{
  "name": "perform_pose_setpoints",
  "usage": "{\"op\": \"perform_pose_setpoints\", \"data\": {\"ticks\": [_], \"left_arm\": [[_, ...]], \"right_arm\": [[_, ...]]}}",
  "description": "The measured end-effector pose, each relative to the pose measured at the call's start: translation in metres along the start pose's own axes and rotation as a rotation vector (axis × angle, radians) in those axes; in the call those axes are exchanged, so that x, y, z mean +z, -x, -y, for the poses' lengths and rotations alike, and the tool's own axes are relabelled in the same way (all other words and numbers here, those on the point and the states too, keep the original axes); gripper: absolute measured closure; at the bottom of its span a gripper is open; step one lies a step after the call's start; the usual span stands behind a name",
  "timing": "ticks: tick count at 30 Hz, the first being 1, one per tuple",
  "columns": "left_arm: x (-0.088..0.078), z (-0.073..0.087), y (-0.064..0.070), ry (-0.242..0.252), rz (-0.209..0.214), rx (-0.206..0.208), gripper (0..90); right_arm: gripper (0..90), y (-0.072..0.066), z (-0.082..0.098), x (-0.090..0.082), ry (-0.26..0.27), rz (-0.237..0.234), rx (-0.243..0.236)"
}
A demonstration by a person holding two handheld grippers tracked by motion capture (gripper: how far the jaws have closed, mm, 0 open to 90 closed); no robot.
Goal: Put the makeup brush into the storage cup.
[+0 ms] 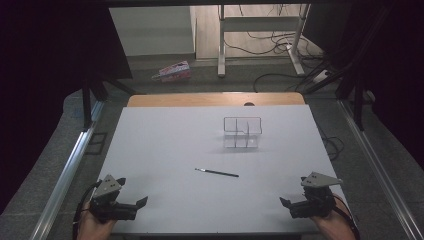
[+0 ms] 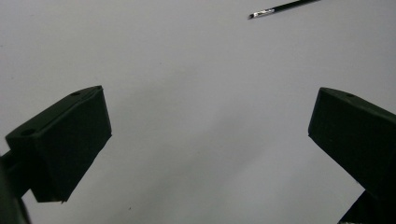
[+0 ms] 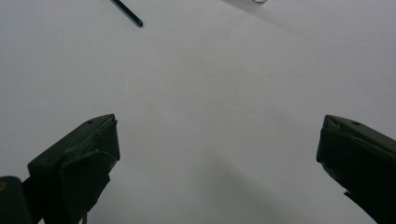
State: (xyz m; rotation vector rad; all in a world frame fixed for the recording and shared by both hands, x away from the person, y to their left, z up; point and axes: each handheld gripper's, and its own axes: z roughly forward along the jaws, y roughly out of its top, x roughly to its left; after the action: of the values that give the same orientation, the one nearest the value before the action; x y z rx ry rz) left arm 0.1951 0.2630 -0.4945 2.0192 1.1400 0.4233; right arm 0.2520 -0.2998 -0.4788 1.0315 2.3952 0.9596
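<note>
With the fingers of both the left gripper [image 1: 131, 207] and right gripper [image 1: 292, 206] held apart at the desk's near corners, the thin black brush [image 1: 217, 172] lying mid-desk could be rolled away if nudged
</note>
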Motion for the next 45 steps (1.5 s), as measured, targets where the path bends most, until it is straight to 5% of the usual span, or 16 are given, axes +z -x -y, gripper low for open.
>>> {"op": "perform_pose_setpoints", "data": {"ticks": [21, 29, 45], "left_arm": [[0.002, 0.001, 0.001, 0.005, -0.010, 0.025, 0.0], [0.005, 0.000, 0.004, -0.017, -0.018, 0.061, 0.0], [0.007, 0.000, 0.005, -0.029, -0.021, 0.065, 0.0]], "right_arm": [[0.0, -0.002, -0.007, 0.007, -0.122, -0.028, 0.003], [0.0, -0.006, -0.013, 0.009, -0.181, -0.041, -0.071], [0.0, -0.004, -0.024, 0.012, -0.189, -0.045, -0.074]]}}
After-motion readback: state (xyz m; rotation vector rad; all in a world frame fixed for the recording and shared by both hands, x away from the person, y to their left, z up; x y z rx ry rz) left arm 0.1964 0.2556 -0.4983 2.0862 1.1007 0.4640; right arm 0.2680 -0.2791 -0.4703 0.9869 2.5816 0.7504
